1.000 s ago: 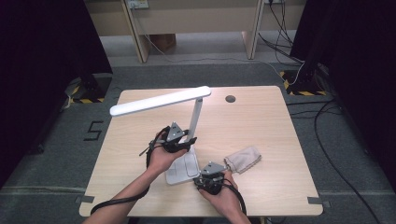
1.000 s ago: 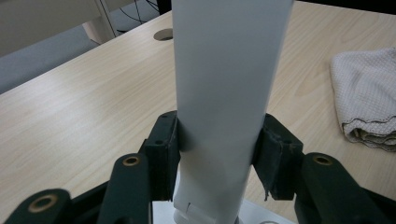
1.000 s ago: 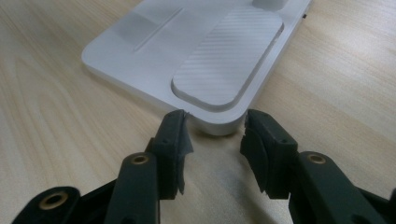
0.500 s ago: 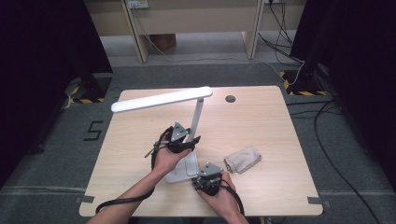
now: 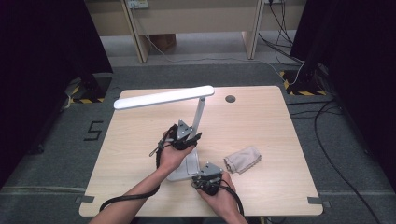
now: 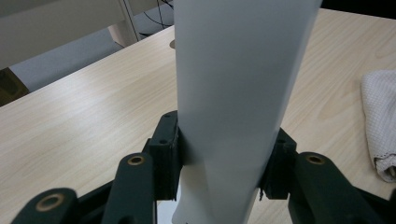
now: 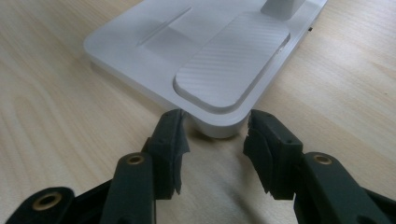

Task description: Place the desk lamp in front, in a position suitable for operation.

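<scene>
Since the earlier frames little has shifted: lamp head swung slightly, both hands about where they were. Left gripper [image 5: 183,135] has just been closing, and its fingers [image 6: 166,144] now press both sides of the lamp stem [image 6: 238,93] between them. Right gripper [image 5: 208,176] sits low at the near corner of the lamp base [image 7: 210,60]; its fingers [image 7: 170,140] straddle that corner, spread, not clearly pinching it. Lamp stands on the surface [image 5: 261,121], the stem between the left fingers, the base just ahead of the right ones. Cloth [image 5: 242,159] lies off to the right, apart. To do it well: probably brace the base corner firmly first, keep the stem grip square, move slowly so the base doesn't skid.
</scene>
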Demonstrator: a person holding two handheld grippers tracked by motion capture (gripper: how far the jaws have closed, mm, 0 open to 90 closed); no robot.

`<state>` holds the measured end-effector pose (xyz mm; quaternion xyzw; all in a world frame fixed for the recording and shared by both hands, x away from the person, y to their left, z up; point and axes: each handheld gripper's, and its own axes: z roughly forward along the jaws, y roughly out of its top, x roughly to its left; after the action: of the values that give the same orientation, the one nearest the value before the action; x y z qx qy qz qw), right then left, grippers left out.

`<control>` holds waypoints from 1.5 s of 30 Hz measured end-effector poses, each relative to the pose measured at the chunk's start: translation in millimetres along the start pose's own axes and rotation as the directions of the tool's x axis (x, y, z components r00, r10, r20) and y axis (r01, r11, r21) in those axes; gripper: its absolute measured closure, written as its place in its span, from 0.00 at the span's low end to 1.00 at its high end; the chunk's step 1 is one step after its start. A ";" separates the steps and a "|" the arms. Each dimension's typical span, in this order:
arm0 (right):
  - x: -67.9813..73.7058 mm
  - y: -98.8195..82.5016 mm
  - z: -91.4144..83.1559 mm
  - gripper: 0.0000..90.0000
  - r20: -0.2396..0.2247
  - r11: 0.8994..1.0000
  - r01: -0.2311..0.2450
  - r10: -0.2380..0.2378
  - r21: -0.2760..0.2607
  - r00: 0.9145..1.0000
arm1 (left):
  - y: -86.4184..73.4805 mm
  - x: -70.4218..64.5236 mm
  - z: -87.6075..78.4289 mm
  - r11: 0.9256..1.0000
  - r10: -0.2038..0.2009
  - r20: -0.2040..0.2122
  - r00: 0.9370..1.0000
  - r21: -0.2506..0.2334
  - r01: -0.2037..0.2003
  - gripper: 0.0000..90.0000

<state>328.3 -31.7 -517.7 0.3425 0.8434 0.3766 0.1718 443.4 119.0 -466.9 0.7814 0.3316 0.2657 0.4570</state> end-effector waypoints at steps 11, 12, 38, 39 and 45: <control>-8.4 -2.5 -3.5 0.62 0.021 1.000 -0.014 0.014 0.005 1.000 | 9.9 -5.7 13.7 1.000 -0.002 -0.009 1.000 0.015 0.002 0.64; -9.1 -2.7 -3.8 0.62 0.023 1.000 -0.016 0.016 0.006 1.000 | 11.1 -6.8 15.8 1.000 -0.002 -0.009 1.000 0.014 0.002 0.64; -21.3 -3.7 -4.5 0.65 0.042 1.000 -0.031 0.031 0.004 0.999 | 31.8 -19.2 44.5 1.000 -0.010 0.022 1.000 0.018 0.010 0.70; -21.3 -3.8 -4.6 0.65 0.043 0.999 -0.033 0.033 0.003 0.999 | 32.7 -20.2 44.5 1.000 -0.008 0.025 1.000 0.013 0.008 0.70; -23.2 -3.6 -3.9 0.66 0.045 0.999 -0.041 0.041 0.001 0.998 | 33.8 -21.0 40.6 1.000 0.005 0.045 0.999 -0.001 -0.005 0.64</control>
<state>340.9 -51.8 -517.1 0.3681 0.8325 0.3715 0.1827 468.4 69.0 -457.1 0.7878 0.3191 0.2495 0.4640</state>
